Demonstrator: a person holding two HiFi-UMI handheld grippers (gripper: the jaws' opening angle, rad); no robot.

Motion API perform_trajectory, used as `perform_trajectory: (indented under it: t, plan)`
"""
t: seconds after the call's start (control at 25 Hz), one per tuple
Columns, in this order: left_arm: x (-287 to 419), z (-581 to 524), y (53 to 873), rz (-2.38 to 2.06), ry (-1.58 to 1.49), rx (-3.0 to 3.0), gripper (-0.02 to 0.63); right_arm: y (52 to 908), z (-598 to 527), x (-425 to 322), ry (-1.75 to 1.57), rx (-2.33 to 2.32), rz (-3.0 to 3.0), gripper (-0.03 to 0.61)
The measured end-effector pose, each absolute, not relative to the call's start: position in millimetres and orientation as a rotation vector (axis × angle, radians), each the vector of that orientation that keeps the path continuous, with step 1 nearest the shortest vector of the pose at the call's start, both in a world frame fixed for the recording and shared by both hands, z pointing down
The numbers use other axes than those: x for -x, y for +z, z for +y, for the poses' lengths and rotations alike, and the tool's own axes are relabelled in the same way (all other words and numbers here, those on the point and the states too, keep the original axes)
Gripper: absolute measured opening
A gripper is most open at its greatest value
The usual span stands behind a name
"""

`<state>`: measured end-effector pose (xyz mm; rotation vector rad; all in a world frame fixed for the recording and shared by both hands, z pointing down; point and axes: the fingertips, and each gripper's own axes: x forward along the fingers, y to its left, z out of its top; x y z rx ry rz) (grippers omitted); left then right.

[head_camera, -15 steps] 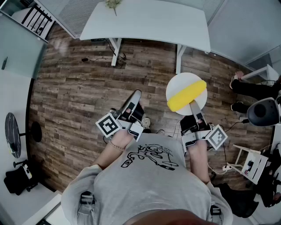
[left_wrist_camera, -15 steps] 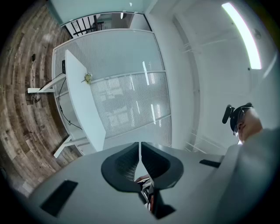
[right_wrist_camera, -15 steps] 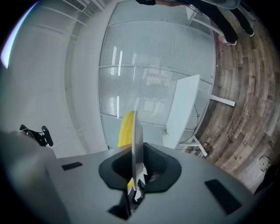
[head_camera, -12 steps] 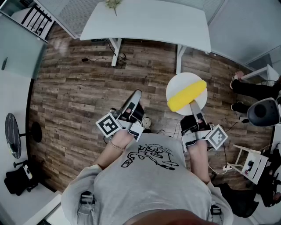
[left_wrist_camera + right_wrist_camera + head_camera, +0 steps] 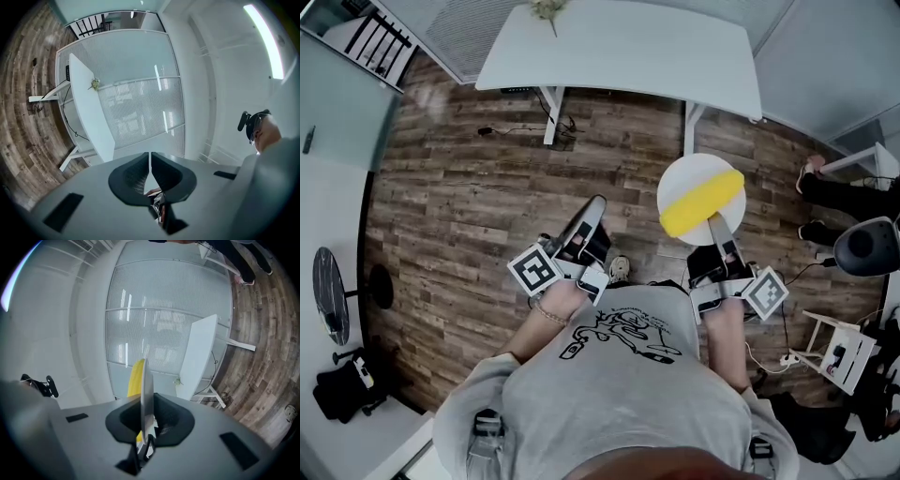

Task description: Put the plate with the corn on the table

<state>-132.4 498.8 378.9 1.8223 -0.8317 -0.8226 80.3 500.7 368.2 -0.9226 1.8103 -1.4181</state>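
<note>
A round white plate [image 5: 689, 178] carries a yellow corn cob [image 5: 701, 204] and hangs over the wooden floor, in front of my right side. My right gripper [image 5: 715, 223] is shut on the plate's near rim. In the right gripper view the plate [image 5: 146, 394] stands edge-on between the jaws, with the corn [image 5: 135, 378] on its left face. My left gripper [image 5: 594, 204] is shut and holds nothing; its pads [image 5: 140, 173] meet. The white table [image 5: 619, 47] stands ahead, its top bare apart from a small plant [image 5: 546, 9].
White table legs [image 5: 549, 112] and floor cables [image 5: 492, 128] lie under the table. A person's dark legs and shoes [image 5: 825, 192] are at the right, beside a dark rounded object [image 5: 865, 246] and a white rack [image 5: 832, 349]. A black round stand [image 5: 328, 292] sits far left.
The whole view has shifted slightly, the table drawing a little nearer. The plate with the corn stays in the right gripper; the left gripper stays shut.
</note>
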Motion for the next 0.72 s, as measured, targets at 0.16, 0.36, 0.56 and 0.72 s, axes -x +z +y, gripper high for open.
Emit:
perform_trajectory:
  t: [0.16, 0.36, 0.56, 0.72]
  plan:
    - [145, 486, 381, -0.838, -0.823, -1.821, 0.029, 374, 488, -74, -1.422, 0.939, 1.796, 0.029]
    - [157, 471, 379, -0.849, -0.838, -1.821, 0.029, 379, 473, -72, -1.422, 0.956, 1.789, 0.029]
    - [157, 446, 379, -0.855, -0.835, -1.84, 0.029, 379, 448, -70, -1.421, 0.944, 1.787, 0.029]
    - [150, 426, 376, -0.851, -0.847, -1.839, 0.029, 380, 428, -77, -1.419, 0.937, 1.786, 0.029]
